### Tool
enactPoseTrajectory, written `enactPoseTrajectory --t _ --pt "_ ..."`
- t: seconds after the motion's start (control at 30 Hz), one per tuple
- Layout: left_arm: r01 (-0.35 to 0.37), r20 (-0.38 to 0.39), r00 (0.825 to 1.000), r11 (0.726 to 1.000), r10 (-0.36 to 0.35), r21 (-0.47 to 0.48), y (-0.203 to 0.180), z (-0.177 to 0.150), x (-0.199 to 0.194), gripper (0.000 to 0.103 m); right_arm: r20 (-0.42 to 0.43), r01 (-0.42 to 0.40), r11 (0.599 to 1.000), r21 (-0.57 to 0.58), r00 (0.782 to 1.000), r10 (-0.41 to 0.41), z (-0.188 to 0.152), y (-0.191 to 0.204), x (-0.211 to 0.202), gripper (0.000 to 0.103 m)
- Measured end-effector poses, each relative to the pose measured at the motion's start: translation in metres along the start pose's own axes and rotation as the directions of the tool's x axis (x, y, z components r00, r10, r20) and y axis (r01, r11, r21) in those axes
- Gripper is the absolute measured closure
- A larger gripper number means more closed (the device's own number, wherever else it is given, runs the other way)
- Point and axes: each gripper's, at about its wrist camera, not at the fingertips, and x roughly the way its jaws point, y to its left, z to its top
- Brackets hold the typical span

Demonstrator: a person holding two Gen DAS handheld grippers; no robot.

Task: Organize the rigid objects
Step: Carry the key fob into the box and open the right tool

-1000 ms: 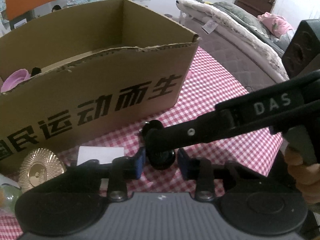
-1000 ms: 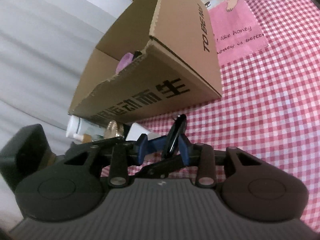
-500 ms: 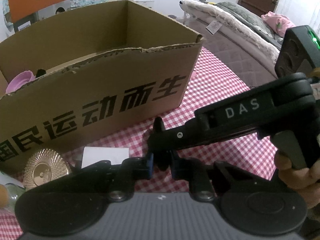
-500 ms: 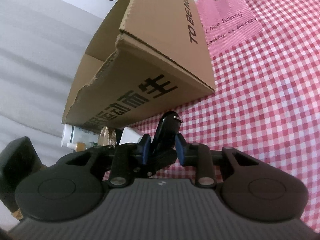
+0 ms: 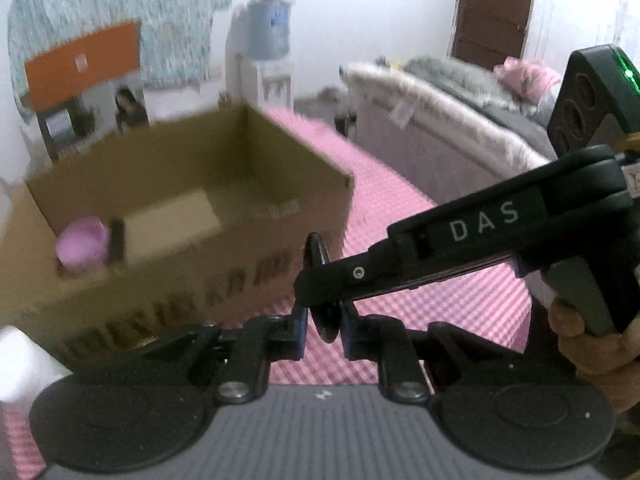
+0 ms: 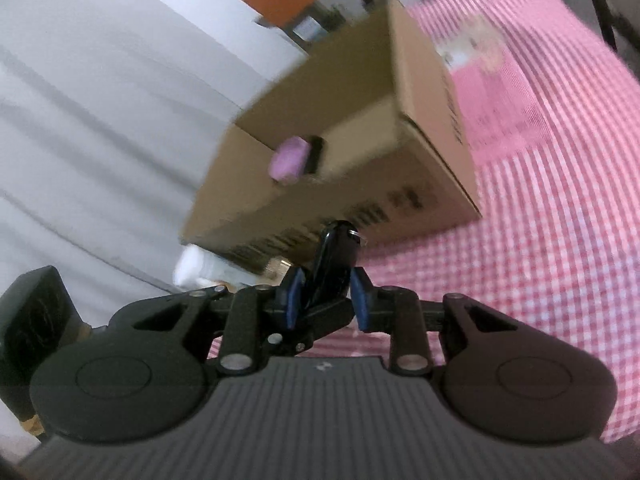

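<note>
One wide bench (image 5: 460, 308), covered with a pink checked cloth, is carrying everything. On it the open cardboard box (image 5: 280, 184) is standing ahead of both tools and a little to the left in the left wrist view. Its near wall is rising between the fingers and the open inside.

Both tools are meeting in front of that wall. The left gripper (image 5: 322, 320) is pointing forward and downward. The right gripper (image 6: 325, 296), carried by a hand (image 5: 588, 340), is reaching in from the right side across it. Both pairs of fingers are clamping the same black disc (image 5: 317, 250). The right fingers have just been closing, with the disc between them.

The disc is hanging above the cloth, not lying on it. It is standing on its edge, with its flat faces pressing against the left pads and its top edge rising above the right fingers. It is sitting just before the box and lower than the rim, I judge, so the way to the inside is going up and forward over the near wall.

Inside the box a purple cup (image 5: 82, 246) is resting at the left end. The middle and right part of the floor are looking free for the disc.
</note>
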Motion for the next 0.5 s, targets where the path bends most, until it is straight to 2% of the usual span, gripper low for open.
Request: enactPoseTrajectory --t 0.1,0.23,0.33,0.5 --pt "-0.027 0.051 0.998 1.0 0.027 0.01 0.007 0.015 -0.02 0.086 0.038 -0.018 0.998 -0.063 0.999 0.021 0.012 0.026 -0.008 0.077" --pt "-0.047 0.058 0.997 0.999 0.048 -0.002 0.026 0.044 -0.028 0.085 0.051 -0.042 0.993 -0.109 0.998 0.048 0.04 0.05 -0.003 0.077" --pt "-0.057 0.014 0.998 0.998 0.057 -0.024 0.049 0.07 -0.016 0.086 0.031 -0.058 0.993 -0.105 0.998 0.061 0.073 0.054 0.013 0.077" --pt "-0.082 -0.104 0.992 0.994 0.073 -0.078 0.093 0.108 0.028 0.086 -0.042 -0.067 0.997 -0.026 0.997 0.066 0.127 0.044 0.062 0.077"
